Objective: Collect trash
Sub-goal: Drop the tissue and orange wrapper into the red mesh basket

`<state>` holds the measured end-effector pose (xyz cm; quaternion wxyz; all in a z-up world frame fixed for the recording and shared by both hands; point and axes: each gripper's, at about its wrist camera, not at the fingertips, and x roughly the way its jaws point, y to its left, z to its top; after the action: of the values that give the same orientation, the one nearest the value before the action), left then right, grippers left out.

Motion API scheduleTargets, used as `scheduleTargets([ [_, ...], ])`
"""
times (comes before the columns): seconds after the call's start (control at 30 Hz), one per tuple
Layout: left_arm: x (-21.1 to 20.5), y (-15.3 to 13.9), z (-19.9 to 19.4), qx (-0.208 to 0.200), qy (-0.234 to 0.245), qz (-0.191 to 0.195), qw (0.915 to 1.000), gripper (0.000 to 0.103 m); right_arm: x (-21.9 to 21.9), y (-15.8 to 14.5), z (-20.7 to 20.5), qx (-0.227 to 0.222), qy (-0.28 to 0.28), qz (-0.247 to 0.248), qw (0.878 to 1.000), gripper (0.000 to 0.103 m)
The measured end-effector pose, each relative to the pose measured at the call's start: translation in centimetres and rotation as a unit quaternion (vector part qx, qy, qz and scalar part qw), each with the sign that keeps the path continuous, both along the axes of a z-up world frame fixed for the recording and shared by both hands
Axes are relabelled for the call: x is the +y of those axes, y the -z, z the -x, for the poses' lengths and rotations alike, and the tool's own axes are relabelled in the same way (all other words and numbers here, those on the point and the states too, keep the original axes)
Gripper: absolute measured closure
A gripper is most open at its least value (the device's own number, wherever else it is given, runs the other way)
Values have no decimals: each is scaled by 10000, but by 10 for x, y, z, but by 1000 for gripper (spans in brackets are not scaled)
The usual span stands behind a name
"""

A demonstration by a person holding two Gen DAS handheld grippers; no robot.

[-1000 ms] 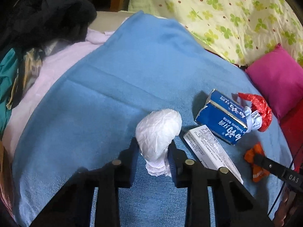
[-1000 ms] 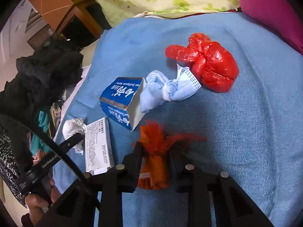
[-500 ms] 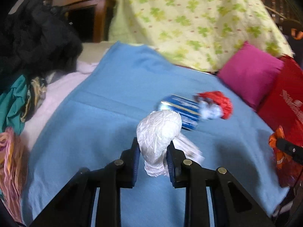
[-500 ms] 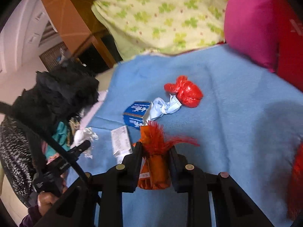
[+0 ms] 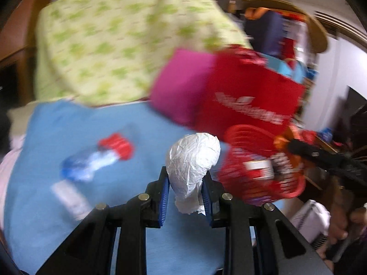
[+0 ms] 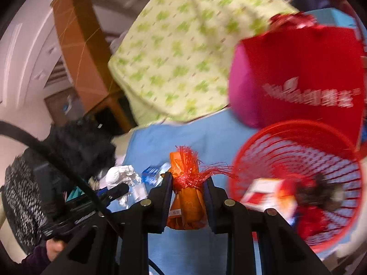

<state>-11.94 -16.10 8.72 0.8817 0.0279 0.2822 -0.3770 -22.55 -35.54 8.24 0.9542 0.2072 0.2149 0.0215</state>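
Observation:
My left gripper [image 5: 185, 191] is shut on a crumpled white paper wad [image 5: 192, 160], held up above the blue blanket [image 5: 68, 128]. My right gripper [image 6: 187, 193] is shut on an orange wrapper with a red fringe [image 6: 187, 197]. A red mesh basket [image 6: 298, 137] stands at the blanket's right edge, just right of both loads, with a red and white pack and other trash inside. The right gripper [image 5: 321, 158] shows over the basket [image 5: 240, 135] in the left wrist view. The left gripper [image 6: 119, 190] with the white wad [image 6: 121, 175] shows at the left of the right wrist view.
On the blanket remain a blue carton [image 5: 75, 167], a red crumpled bag [image 5: 117, 145] and a white box [image 5: 68, 197], all blurred. Behind stand a green-patterned quilt [image 6: 179, 52], a pink cushion [image 5: 181, 84] and a red bag [image 6: 305, 75]. Dark clothing [image 6: 75, 146] lies at the left.
Both grippers have risen off the blanket and swung right with their loads. The red mesh basket has come into view, and the carton and red bag have dropped back to the left.

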Motion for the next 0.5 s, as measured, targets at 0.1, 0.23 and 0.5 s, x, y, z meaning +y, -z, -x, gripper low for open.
scheduleTargets([
  [0.1,-37,-12,9,45,406,46,9992,75,-28,-7,24,-126,391,-10,9992,75],
  [0.23,-86,-19,19,128,859,24,9962,75,-71,-5,50,-215,905,-309,9952,75],
  [0.5,-156,-10,20,296,1188,-166,9923,66,-137,10,68,-331,1589,-906,9826,74],
])
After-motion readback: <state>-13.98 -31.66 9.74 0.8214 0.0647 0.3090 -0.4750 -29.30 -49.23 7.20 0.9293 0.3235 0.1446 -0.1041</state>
